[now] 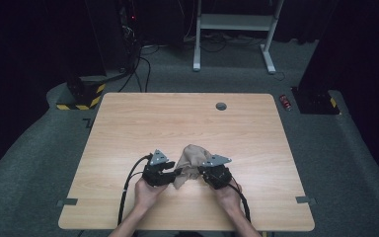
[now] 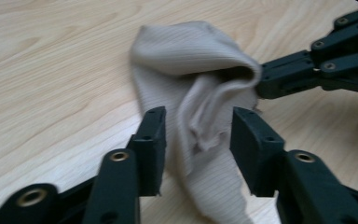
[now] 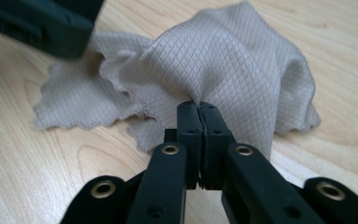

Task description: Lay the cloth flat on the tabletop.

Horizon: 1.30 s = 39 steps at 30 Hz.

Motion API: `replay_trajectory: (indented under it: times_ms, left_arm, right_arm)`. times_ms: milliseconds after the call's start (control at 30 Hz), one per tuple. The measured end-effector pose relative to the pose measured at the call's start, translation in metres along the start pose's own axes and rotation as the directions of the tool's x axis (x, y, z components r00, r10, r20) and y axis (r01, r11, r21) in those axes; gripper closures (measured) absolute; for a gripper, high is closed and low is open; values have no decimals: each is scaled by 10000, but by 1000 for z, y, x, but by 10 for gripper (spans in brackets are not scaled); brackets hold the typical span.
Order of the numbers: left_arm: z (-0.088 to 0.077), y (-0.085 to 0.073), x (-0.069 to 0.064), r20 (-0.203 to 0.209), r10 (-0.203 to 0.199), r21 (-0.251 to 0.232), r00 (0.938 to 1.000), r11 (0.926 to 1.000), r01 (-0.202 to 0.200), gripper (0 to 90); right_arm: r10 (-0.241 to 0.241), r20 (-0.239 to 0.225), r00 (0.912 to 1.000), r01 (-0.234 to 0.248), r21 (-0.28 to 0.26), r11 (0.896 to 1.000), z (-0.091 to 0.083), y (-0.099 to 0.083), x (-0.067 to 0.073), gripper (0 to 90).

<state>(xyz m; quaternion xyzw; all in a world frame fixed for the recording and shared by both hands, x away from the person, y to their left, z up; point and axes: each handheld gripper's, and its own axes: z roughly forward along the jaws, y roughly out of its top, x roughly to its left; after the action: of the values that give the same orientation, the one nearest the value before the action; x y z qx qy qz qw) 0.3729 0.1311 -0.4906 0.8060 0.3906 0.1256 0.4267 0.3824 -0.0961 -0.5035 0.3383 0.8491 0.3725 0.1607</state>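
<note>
I hold a gripper in each hand over the near middle of the wooden table (image 1: pixel 128 118), and the beige cloth (image 1: pixel 190 163) sits bunched up between them. My right gripper (image 3: pixel 199 106) has its jaws pressed tight together, pinching a fold of the cloth, and the fabric rises from that pinch into a rumpled peak, with a flatter scalloped edge spread on the wood to one side. In the right gripper view the weave shows as a fine diamond pattern. My left gripper (image 2: pixel 198 133) stands well open, its jaws set on either side of a hanging fold of the cloth; the fabric runs down between them, but I cannot tell whether either jaw touches it. In the left gripper view my right gripper comes in from the upper right and meets the cloth at its raised edge. From the high view my left hand (image 1: pixel 147 190) and right hand (image 1: pixel 228 192) come in from the near edge, each trailing a black cable (image 1: pixel 127 190), and a round grey grommet (image 1: pixel 221 106) sits near the table's far edge.
</note>
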Motion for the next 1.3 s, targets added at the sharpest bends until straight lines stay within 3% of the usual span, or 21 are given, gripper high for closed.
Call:
replay_trajectory:
  times_ms: [100,233,400,467,600,667,733,800,967,1133,1300]
  left_arm:
    - [5,7,-5,209,210,62,9996,9998,-211,511]
    - [13,16,-7,359,73,-119,9993,9999,-69,531]
    - [20,28,-6,699,-70,-132,9975,9999,79,782]
    - [19,28,-3,716,-233,-234,9972,9994,251,871]
    - [12,30,3,662,-499,-493,9966,9974,532,882]
    - [8,31,7,673,-738,-638,9950,9949,781,882]
    - [6,32,11,684,-979,-690,9928,9923,1026,882]
    - [4,34,13,598,-1052,-765,9927,9910,1096,882]
    - [-2,37,19,284,-1056,-931,9940,9898,1078,882]
    - [-3,31,29,-500,-848,-526,9951,9952,821,882]
    - [3,19,40,-806,-1128,78,9903,9935,1138,874]
  right_arm:
    - [-28,-48,10000,27,-211,9998,-5,5,0,892]
    - [-189,-188,9996,181,-419,9990,-10,13,1,892]
    - [-224,-316,9992,200,-736,9971,-13,17,2,886]
    - [-152,-363,9992,121,-837,9964,-14,16,1,815]
    - [148,-236,9996,-172,-1033,9945,-19,7,0,759]
    - [-313,121,9994,323,-897,9954,-21,2,6,761]
    - [-743,143,9971,751,-644,9951,-20,-3,14,760]
    - [-828,43,9966,829,-355,9959,-15,-5,18,742]
    - [-268,129,9996,267,38,9996,2,-7,19,674]
    - [-171,308,9994,157,451,9989,7,-9,18,680]
    - [-198,272,9994,180,653,9977,11,-8,16,773]
